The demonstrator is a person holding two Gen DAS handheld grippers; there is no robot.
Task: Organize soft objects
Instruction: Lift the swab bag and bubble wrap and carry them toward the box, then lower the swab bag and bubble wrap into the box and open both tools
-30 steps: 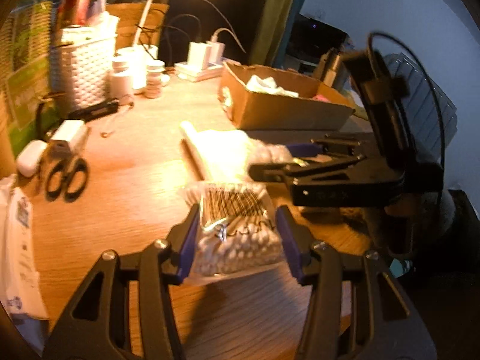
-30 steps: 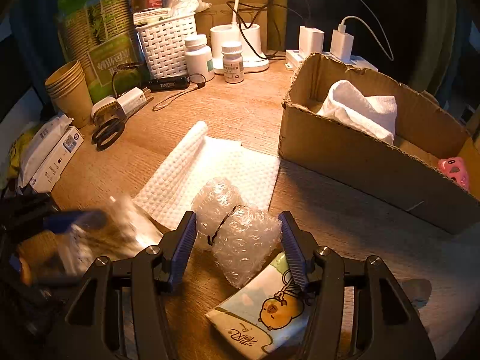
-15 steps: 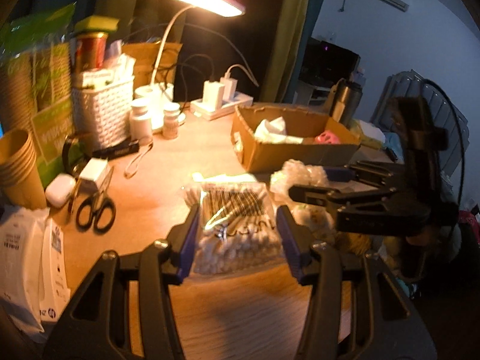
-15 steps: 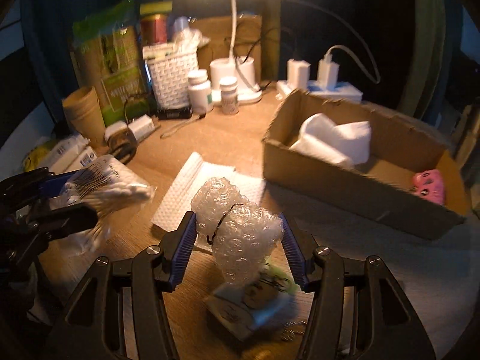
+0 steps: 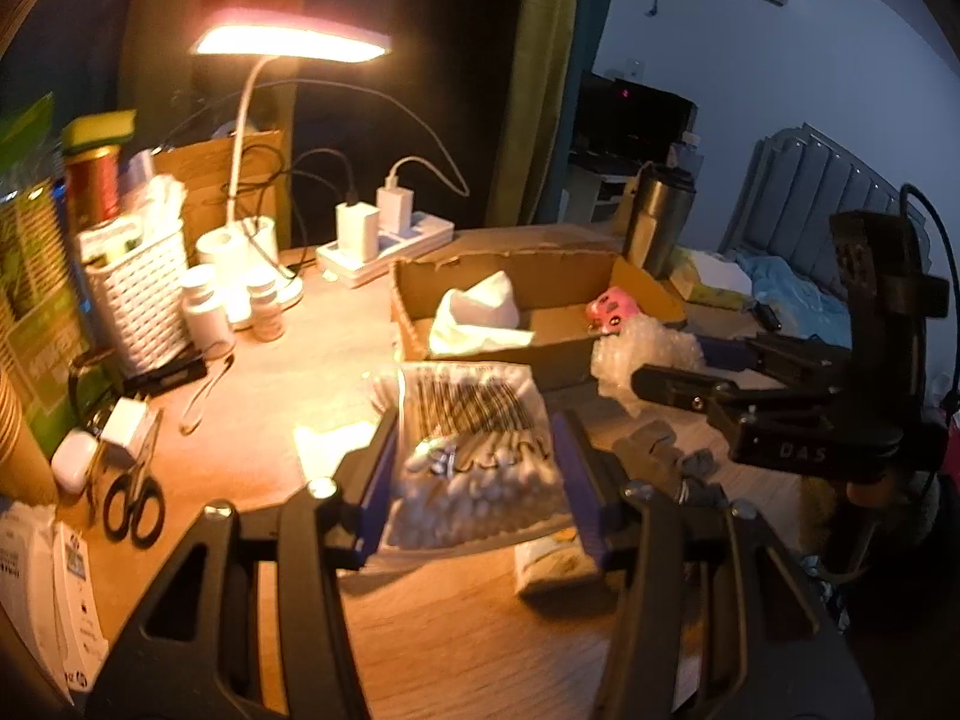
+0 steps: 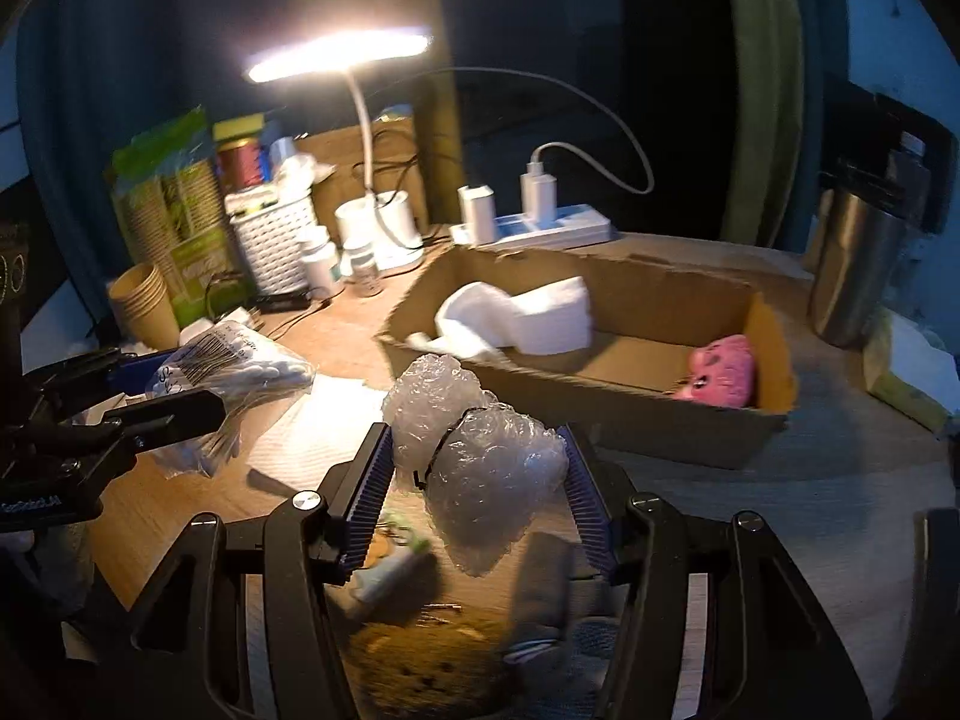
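Note:
My left gripper (image 5: 474, 468) is shut on a clear bag of cotton swabs (image 5: 474, 450), held above the wooden desk. In the right wrist view that bag of cotton swabs (image 6: 234, 372) hangs at the left, clamped in the left gripper (image 6: 180, 390). My right gripper (image 6: 477, 480) is shut on a bundle of bubble wrap (image 6: 474, 450) tied with a dark band, lifted in front of the cardboard box (image 6: 660, 414). The box holds a white folded cloth (image 6: 528, 318) and a pink soft toy (image 6: 723, 372). In the left wrist view the bubble wrap (image 5: 648, 354) sits in the right gripper (image 5: 678, 372).
A white waffle cloth (image 6: 312, 432) lies on the desk. A small tissue pack (image 5: 558, 564), a grey item (image 6: 540, 594) and a brown sponge-like thing (image 6: 420, 666) lie below the grippers. Scissors (image 5: 135, 492), bottles (image 5: 207, 312), a white basket (image 5: 144, 300), lamp (image 5: 288, 42), power strip (image 5: 384, 240) and steel tumbler (image 6: 852, 276) crowd the back.
Both grippers rose off the desk with their loads. The bubble wrap lifted away from the tissue pack and white cloth, toward the box. The swab bag climbed too.

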